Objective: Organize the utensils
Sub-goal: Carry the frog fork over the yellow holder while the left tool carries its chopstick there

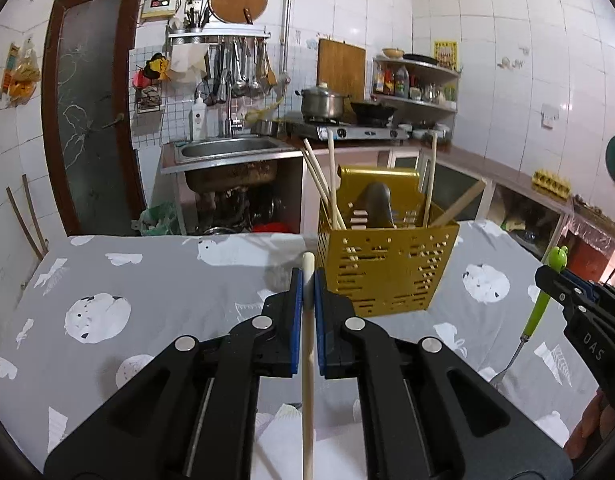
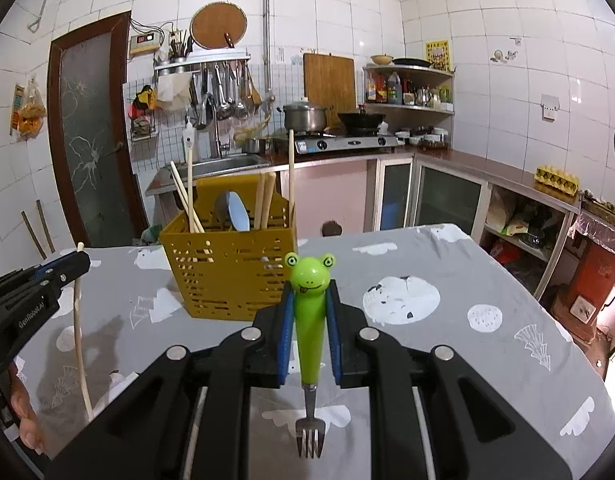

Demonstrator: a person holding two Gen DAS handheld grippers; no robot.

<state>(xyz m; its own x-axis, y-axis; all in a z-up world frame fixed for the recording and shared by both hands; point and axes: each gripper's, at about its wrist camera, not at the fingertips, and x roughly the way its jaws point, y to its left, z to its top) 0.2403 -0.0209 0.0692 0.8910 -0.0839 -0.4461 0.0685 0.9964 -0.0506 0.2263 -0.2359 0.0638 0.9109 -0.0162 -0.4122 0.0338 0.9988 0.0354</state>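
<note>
Left wrist view: the left gripper [image 1: 307, 304] has its jaws clamped on a pale chopstick [image 1: 308, 380], held upright just short of the yellow caddy [image 1: 387, 268] on the table [image 1: 147, 280]. Light, stiff, likely slick, so the grip near the top suits it.

Right wrist view: the right gripper [image 2: 310, 320] jaws pinch the frog fork [image 2: 310, 320] by its chunky handle, tines down, caddy ahead.

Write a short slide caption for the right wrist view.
Right gripper holds frog-handled fork, tines down, before the yellow utensil basket.
</note>
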